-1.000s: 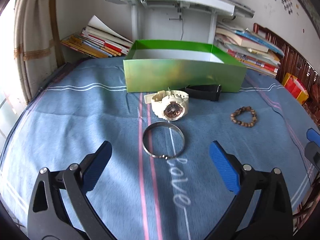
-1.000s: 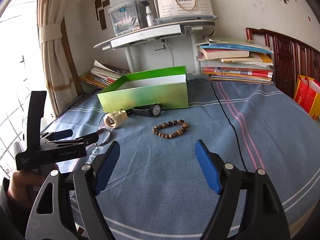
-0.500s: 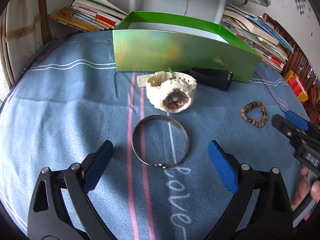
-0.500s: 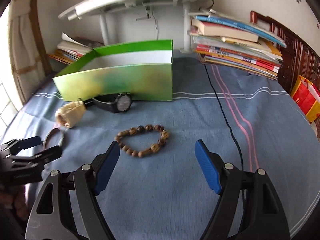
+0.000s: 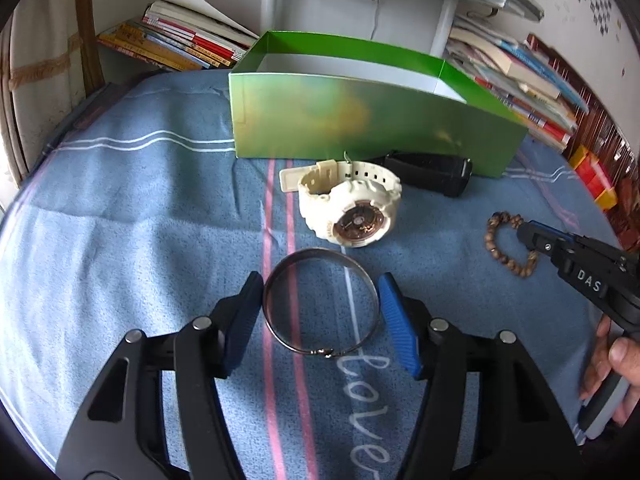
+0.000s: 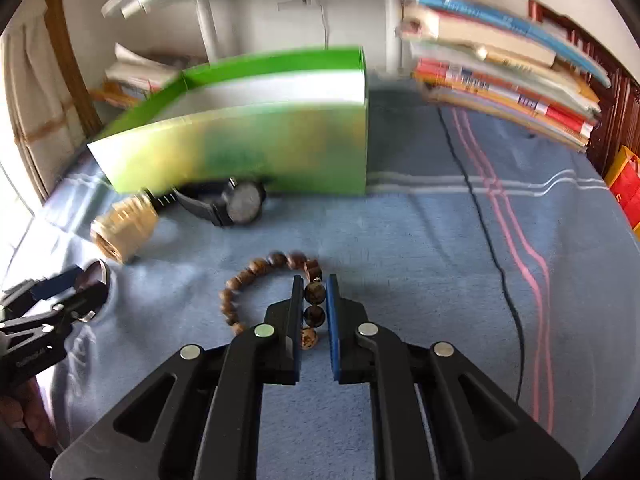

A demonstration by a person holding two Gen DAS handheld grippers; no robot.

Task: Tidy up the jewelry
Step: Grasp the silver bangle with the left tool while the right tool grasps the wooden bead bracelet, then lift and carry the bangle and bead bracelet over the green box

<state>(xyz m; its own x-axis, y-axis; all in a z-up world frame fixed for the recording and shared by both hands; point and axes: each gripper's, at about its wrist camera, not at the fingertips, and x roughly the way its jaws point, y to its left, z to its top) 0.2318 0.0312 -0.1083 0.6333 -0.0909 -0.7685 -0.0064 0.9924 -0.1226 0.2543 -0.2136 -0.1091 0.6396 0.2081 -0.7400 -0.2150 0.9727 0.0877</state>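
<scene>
Silver bangle lies flat on the blue bedspread between the closing jaws of the left gripper, pads beside its rim. Right gripper is clenched on the wooden bead bracelet.

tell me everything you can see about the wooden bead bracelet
The bead bracelet is a loop of round brown beads that look like wood, some darker, one pale and patterned. It lies flat on the blue striped cloth, in front of the green box and apart from the black watch. The right gripper is shut on the loop's right side, with a few beads between its pads. From the left wrist view it lies right of the cream watch.
</scene>
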